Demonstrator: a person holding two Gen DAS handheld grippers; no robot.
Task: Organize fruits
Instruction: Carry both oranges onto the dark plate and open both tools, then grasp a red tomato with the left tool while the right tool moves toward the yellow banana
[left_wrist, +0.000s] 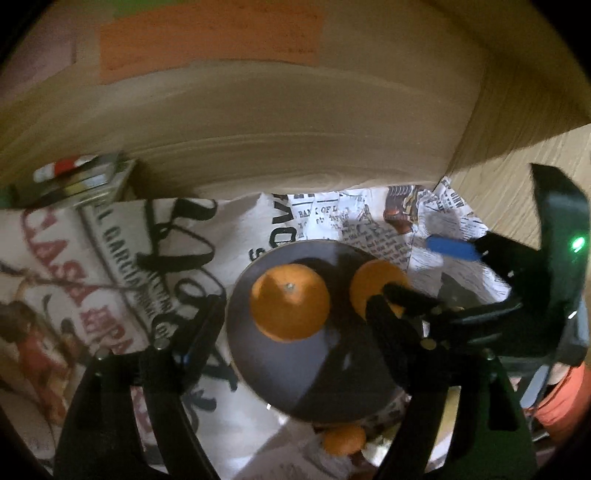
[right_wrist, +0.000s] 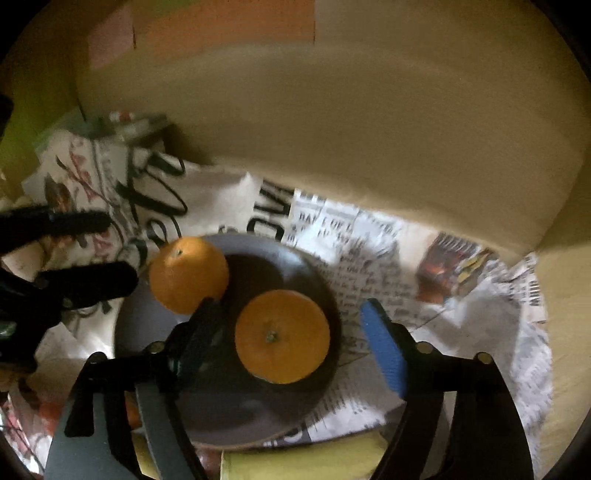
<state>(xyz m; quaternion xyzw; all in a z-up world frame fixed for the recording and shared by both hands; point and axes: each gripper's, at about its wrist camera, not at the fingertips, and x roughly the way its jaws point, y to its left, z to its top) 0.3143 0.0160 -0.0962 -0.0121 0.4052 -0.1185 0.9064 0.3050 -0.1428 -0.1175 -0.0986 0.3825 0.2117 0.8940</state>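
Two oranges sit on a round, dark, smooth plate at the centre of the right wrist view; in the left wrist view we see the same pair on the plate, and a third, smaller orange lies off it near the bottom edge. The plate rests on crinkled printed newsprint spread over a pale wood-grain tabletop. We see the right gripper with its jaws wide on either side of the nearer orange, one black finger at left and one blue-padded finger at right, neither clearly touching the dimpled peel. The left gripper also has its jaws spread wide, flanking the plate and gripping nothing. A flat stack of cards or packets, too blurred to tell which, lies in the left of the left wrist frame.
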